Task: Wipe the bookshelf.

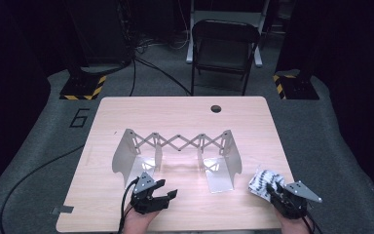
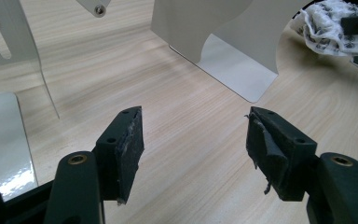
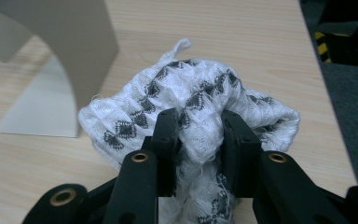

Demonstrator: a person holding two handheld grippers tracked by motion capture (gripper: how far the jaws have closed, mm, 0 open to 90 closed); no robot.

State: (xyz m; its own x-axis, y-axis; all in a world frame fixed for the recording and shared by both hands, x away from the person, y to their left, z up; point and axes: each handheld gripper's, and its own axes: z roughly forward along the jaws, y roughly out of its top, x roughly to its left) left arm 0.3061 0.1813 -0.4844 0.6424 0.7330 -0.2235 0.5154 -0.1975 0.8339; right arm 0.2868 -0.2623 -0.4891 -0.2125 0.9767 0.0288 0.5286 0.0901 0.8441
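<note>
A crumpled white cloth with a black diamond pattern (image 3: 200, 93) lies at the table's front right corner (image 1: 261, 181). My right gripper (image 3: 199, 135) is shut on a fold of it, jaws pinching the fabric (image 1: 276, 191). My left gripper (image 2: 193, 140) is open with nothing between its jaws, low over bare wood near the front edge (image 1: 168, 192). The cloth (image 2: 328, 25) also appears far off in the left gripper view. An expandable metal rack (image 1: 177, 146) with scissor links and curved plates stands mid-table, just beyond both grippers.
The rack's flat foot plate (image 1: 219, 180) lies between the two grippers; its curved panel (image 3: 60, 42) is close to the left of the cloth. A folding chair (image 1: 224, 48) stands on the floor beyond the table. The table has a cable hole (image 1: 216, 108) at the back.
</note>
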